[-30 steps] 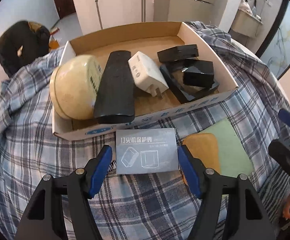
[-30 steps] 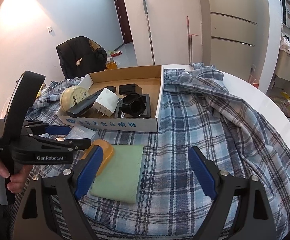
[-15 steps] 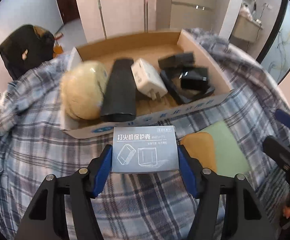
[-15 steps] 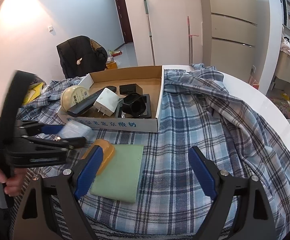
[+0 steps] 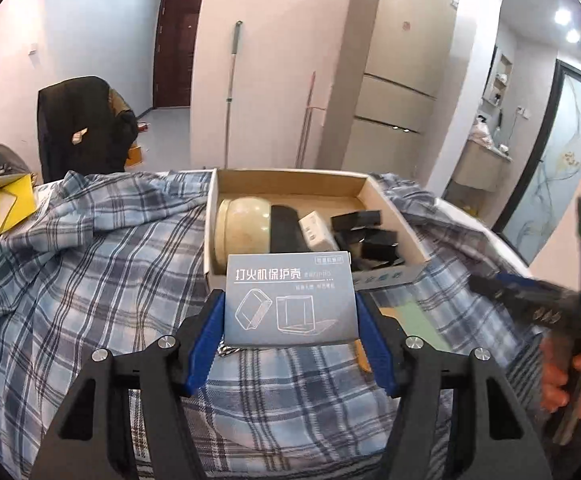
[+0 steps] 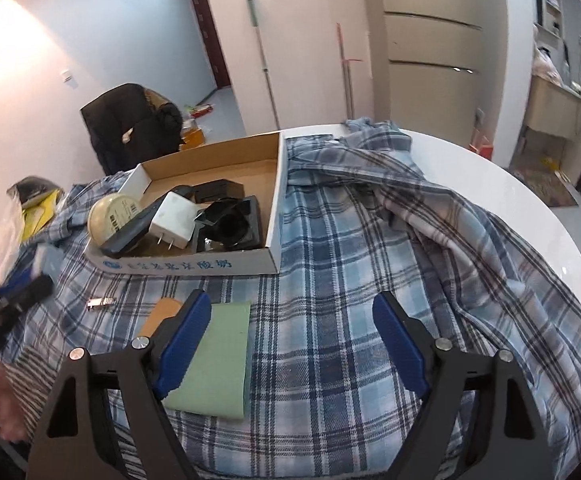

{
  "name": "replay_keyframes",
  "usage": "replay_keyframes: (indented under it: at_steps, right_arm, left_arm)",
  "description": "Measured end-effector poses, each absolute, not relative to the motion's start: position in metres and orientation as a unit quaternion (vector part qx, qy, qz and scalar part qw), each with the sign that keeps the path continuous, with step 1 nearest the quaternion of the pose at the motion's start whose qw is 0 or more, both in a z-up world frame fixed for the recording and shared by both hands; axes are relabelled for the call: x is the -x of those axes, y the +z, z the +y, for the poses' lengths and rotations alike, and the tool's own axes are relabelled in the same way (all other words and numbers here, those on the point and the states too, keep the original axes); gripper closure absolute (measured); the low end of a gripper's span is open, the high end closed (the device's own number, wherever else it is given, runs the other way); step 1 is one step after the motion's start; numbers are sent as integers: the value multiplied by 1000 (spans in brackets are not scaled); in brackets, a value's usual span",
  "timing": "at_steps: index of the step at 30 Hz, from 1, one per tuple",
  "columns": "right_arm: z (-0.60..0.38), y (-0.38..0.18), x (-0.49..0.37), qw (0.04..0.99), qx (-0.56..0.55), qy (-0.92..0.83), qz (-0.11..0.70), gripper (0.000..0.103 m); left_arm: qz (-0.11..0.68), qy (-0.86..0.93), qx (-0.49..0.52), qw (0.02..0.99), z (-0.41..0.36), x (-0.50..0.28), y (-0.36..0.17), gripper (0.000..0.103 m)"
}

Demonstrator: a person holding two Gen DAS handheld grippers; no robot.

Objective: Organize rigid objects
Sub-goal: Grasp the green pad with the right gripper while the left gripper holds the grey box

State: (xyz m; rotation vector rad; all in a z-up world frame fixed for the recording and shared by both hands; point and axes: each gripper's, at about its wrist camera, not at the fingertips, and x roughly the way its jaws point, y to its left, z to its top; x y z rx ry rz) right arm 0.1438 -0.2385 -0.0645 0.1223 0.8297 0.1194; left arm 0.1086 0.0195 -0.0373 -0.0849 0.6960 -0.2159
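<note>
We are holding the flat grey printed cardboard packet [image 5: 290, 298] clamped between the blue pads of the left hand-held gripper [image 5: 290, 320], lifted off the blue plaid cloth [image 5: 90, 280] and hanging just in front of the shallow brown cardboard box [image 5: 390, 204]. A second ago the packet was lying flat on the cloth before that box with the pads standing apart on either side; now they are pressing its short edges and it is riding upright in the air, so the pick looks done and the carry into the box is what remains. Inside the box, the cream round tin [image 5: 242, 232], the black remote [image 5: 286, 232] and the white plug adapter [image 5: 316, 232] are lying unmoved. Nearer us than the box, the right hand-held gripper [image 6: 290, 344] is hovering with its jaws closing a little on nothing, beside the pale green flat pad [image 6: 218, 360], as before.
</note>
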Motion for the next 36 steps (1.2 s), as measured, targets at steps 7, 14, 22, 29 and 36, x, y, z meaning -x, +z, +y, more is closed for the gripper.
replay_keyframes:
  at_steps: [7,14,22,29,36]
  right_arm:
    - [-205,-59,-136,906,-17,75,417,25]
    - [-165,-94,-131,859,41,124,496,38]
    - [-153,-107,-145,845,51,122,518,49]
    - [-146,-105,-146,840,57,130,523,44]
    - [-143,-110,-149,839,74,111,527,35]
  left_arm:
    - [282,-102,22,954,18,-96,-34,37]
    - [282,-91,31,954,26,-96,-34,37]
    - [286,-86,57,953,35,-97,-35,37]
    - [316,-95,68,942,37,-106,-43,37]
    - [322,-96,66,939,35,-106,-46,37]
